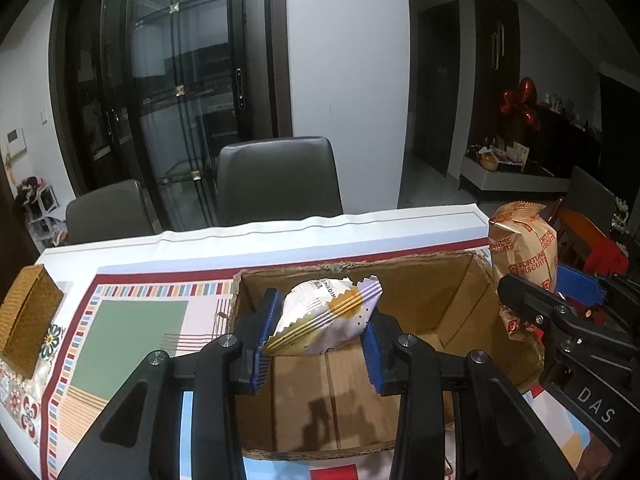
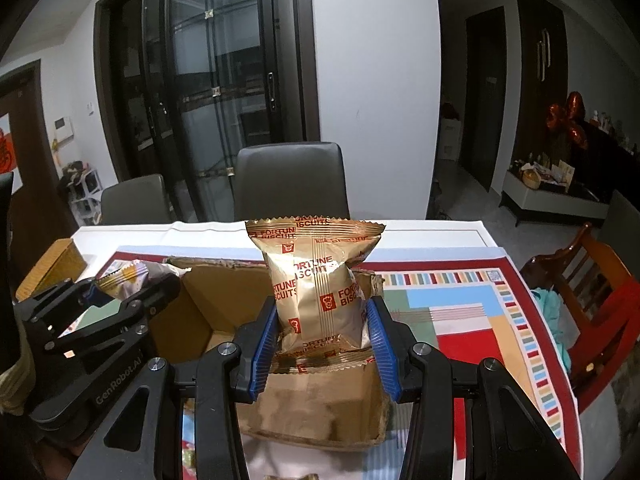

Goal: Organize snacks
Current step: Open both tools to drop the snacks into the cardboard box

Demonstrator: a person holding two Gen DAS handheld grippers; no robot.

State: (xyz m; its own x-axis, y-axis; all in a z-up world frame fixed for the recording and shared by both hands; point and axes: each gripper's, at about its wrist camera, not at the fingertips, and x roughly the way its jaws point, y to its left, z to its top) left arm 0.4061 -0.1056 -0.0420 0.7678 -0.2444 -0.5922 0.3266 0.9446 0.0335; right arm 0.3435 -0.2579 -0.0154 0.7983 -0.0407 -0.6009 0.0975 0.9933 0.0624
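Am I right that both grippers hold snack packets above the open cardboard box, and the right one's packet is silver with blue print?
Not quite: the right gripper holds a gold packet with red print, as the right wrist view shows. The rest stands.

Readable markings, as I see them from my two wrist feeds:

1. Gold foil snack packet [image 2: 320, 292], held upright in my right gripper [image 2: 322, 344]: "FORTUNE BISCUITS" in red, repeated across the wrapper, with small red square logos.
2. White and lilac crimped snack packet [image 1: 326, 314] in my left gripper [image 1: 320, 340]: partial letters "MADIN" near its 12 o'clock edge; the rest is illegible.
3. Black left gripper body, at 8 o'clock in the right view: "GenRobot.AI".
4. Black right gripper body, at 4 o'clock in the left view: "DAS".
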